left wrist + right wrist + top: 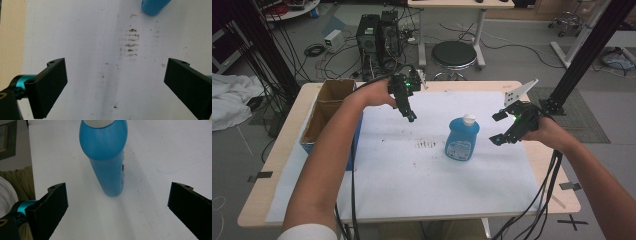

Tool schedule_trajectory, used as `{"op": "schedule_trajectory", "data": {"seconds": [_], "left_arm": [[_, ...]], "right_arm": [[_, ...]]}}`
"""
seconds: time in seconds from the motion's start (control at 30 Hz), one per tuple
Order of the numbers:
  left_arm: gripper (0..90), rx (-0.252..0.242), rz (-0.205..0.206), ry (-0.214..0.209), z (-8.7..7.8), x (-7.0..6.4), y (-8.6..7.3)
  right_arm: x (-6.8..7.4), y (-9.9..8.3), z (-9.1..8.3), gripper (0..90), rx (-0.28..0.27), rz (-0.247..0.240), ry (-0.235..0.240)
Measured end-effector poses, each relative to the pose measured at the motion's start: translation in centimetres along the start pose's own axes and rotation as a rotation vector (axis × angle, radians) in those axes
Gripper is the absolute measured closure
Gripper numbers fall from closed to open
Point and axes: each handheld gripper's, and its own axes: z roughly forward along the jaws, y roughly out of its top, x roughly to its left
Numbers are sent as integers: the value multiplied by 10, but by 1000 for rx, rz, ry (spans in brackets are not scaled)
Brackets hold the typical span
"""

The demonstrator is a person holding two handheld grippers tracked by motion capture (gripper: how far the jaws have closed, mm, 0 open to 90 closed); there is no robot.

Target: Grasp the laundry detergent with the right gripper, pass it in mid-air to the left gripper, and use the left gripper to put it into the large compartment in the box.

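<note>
Now the blue bottle point(462, 139) stands upright on the white sheet point(412, 180) at the middle of the tabletop point(262, 200), white cap on, nothing touching it. Right claw point(499, 128) hovers just off its 3 o'clock side, jaws spread wide and empty, lined up on the bottle's body. Left claw point(410, 116) hangs near the bottle's 10 o'clock, also wide open, pointing down at the smudged patch point(427, 144). Looks like the approach to a grab: next, I'd say, the right claw must slide in around the body, then close.

bottle point(462, 139): blue, white cap | sheet point(402, 175): white, brown smudges
</note>
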Motion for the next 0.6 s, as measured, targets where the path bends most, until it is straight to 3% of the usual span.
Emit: {"op": "schedule_trajectory", "data": {"seconds": [0.23, 0.6], "left_arm": [[47, -2, 0, 0, 0, -1, 0], [47, 5, 4, -3, 2, -2, 0]], "right_arm": [[-1, -15, 7, 19, -64, 9, -11], [1, -26, 21, 19, -121, 10, -1]]}}
